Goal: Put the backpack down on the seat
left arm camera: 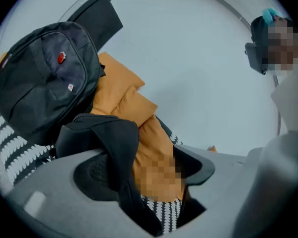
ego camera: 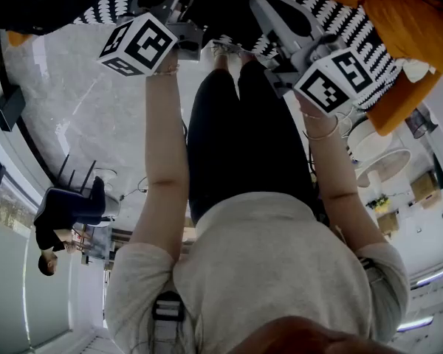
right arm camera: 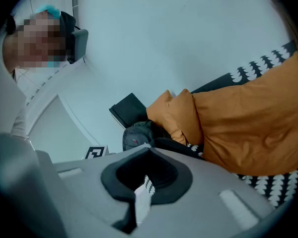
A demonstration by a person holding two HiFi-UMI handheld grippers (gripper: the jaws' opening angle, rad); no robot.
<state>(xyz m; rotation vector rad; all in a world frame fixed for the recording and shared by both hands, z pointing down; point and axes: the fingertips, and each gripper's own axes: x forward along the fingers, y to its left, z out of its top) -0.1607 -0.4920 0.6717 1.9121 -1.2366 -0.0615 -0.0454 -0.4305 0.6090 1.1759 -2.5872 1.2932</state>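
A dark grey backpack (left arm camera: 39,78) lies on the black-and-white patterned seat (left arm camera: 15,152) against an orange cushion (left arm camera: 124,98). One of its black straps (left arm camera: 121,152) drapes down through the gap of my left gripper (left arm camera: 144,172), whose jaws stand wide apart and do not press on it. My right gripper (right arm camera: 146,175) hangs to the side with its jaws closed together and nothing held; it sees the backpack (right arm camera: 136,135) farther off beside the cushions (right arm camera: 243,118). In the head view both grippers (ego camera: 173,13) (ego camera: 269,13) reach toward the seat (ego camera: 332,17).
A flat black object (left arm camera: 94,14) rests behind the backpack. Big orange cushions (ego camera: 399,28) cover much of the seat. A person (ego camera: 66,220) sits on a chair off to one side, and round white tables (ego camera: 369,142) stand on the other.
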